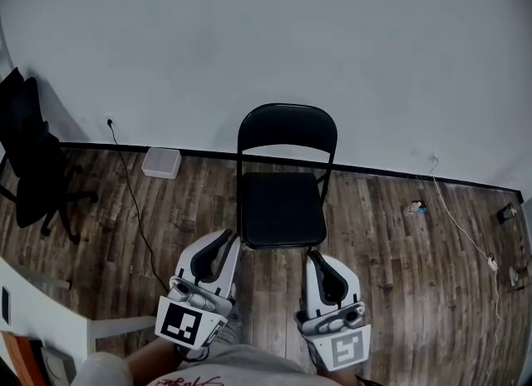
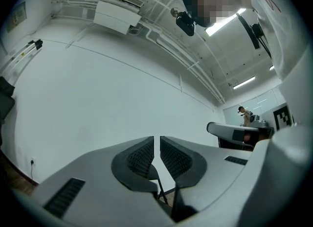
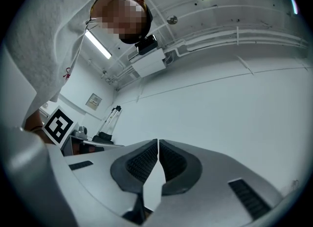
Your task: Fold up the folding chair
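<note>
A black folding chair stands unfolded on the wood floor against the white wall, with its seat (image 1: 281, 208) toward me and its backrest (image 1: 287, 128) upright. My left gripper (image 1: 224, 241) hovers just short of the seat's front left corner. Its jaws are shut to a thin slit with nothing between them. My right gripper (image 1: 316, 257) hangs off the seat's front right corner, shut and empty. In the left gripper view the left gripper (image 2: 157, 147) points a little upward at the wall, and a dark chair leg (image 2: 162, 194) shows below its pads. The right gripper (image 3: 158, 147) faces bare wall.
A black office chair (image 1: 33, 168) stands at the far left. By the skirting sits a white box (image 1: 161, 162), and a dark cable (image 1: 133, 201) runs across the floor. A white cable (image 1: 457, 218) and small items (image 1: 416, 207) lie at the right. A white desk corner (image 1: 50, 309) is at lower left.
</note>
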`<state>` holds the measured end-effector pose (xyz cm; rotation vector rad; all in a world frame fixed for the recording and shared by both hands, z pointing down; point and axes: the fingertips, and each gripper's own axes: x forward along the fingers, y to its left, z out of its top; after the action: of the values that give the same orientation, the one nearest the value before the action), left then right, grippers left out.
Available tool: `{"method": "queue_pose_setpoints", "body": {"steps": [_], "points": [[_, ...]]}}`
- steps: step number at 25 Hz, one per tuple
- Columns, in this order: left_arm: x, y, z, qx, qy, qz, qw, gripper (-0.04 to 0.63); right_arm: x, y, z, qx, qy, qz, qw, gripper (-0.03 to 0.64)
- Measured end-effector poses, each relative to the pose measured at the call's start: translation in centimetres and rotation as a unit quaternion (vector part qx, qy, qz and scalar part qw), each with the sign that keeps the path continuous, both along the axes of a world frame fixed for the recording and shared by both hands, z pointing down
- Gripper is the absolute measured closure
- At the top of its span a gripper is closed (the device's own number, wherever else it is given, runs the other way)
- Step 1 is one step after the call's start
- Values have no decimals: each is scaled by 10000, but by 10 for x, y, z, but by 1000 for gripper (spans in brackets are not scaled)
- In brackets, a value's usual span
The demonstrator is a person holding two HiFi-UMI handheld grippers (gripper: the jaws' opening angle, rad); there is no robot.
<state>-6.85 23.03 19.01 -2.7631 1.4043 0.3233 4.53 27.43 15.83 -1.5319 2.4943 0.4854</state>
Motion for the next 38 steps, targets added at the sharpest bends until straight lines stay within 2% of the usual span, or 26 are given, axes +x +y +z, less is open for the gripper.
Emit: {"method": "queue_pose_setpoints", "body": {"steps": [5,12,14,17,19,20,21,23,24,29,33,38], "points": [[-7,-79,-6,3,83,80,9999,544,-4,-78,-1,-11,-60,252,9997,598],[2,-160,13,-332,-109,492,9982,543,-5,-156,-1,-43,-234,586,9980,598],[9,-180,30,-612,-214,582,9962,544,-2,-173,8,-180,-329,674,9970,598],[18,-212,72,-1177,-597,542,9898,538,9,-192,33,-565,-770,721,9928,597],[24,-233,106,-1444,-840,424,9850,429,22,-199,62,-871,-985,813,9880,595],[25,-244,123,-1555,-925,339,9829,405,28,-201,80,-1042,-1083,872,9848,591],[25,-254,141,-1673,-982,226,9808,391,33,-204,98,-1227,-1187,926,9810,574],[22,-276,177,-1919,-1026,-50,9760,374,42,-207,135,-1613,-1437,1032,9709,497],[20,-287,195,-2023,-1045,-180,9736,371,47,-207,154,-1804,-1580,1102,9646,485],[20,-350,288,-2431,-1294,-628,9593,349,78,-195,252,-2789,-2267,1435,9221,423],[20,-387,350,-2508,-1543,-600,9538,321,99,-172,314,-3363,-2448,1743,8925,417],[8,-421,396,-2737,-1618,-360,9474,319,104,-145,384,-3946,-2686,2013,8553,417]]}}
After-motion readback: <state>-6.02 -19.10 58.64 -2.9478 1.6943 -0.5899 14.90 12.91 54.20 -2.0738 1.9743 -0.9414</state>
